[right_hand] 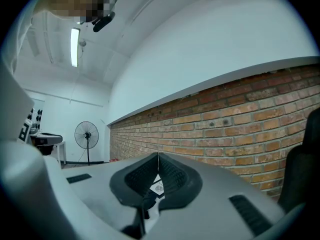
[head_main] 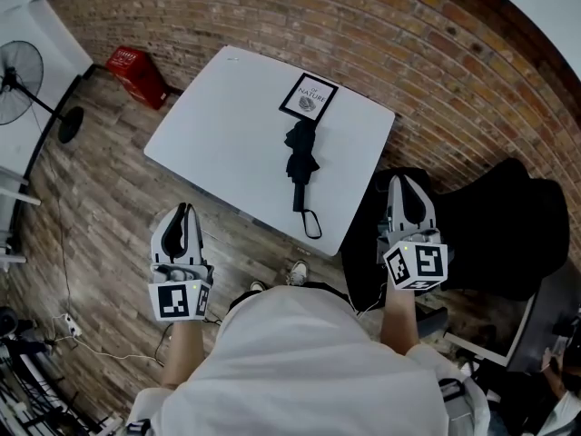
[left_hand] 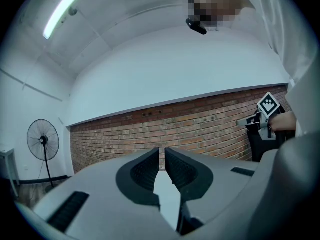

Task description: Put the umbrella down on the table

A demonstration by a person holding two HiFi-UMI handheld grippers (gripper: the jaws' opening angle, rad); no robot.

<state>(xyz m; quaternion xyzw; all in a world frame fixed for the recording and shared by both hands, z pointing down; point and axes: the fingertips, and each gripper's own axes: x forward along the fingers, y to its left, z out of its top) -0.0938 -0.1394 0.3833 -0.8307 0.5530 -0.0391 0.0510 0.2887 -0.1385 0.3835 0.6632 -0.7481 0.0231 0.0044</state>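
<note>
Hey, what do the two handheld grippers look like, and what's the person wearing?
Both the left gripper and the right gripper are light grey, with black ribbed lining inside tapering jaws. Each carries a white cube printed with black square markers at the hand end. The person wears a white top.

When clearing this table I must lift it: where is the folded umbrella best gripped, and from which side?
Probably the slim handle of the umbrella, pointing toward the table's near edge. Come from above on that side, jaws across it: it is narrow and straight, the rest bunched.
</note>
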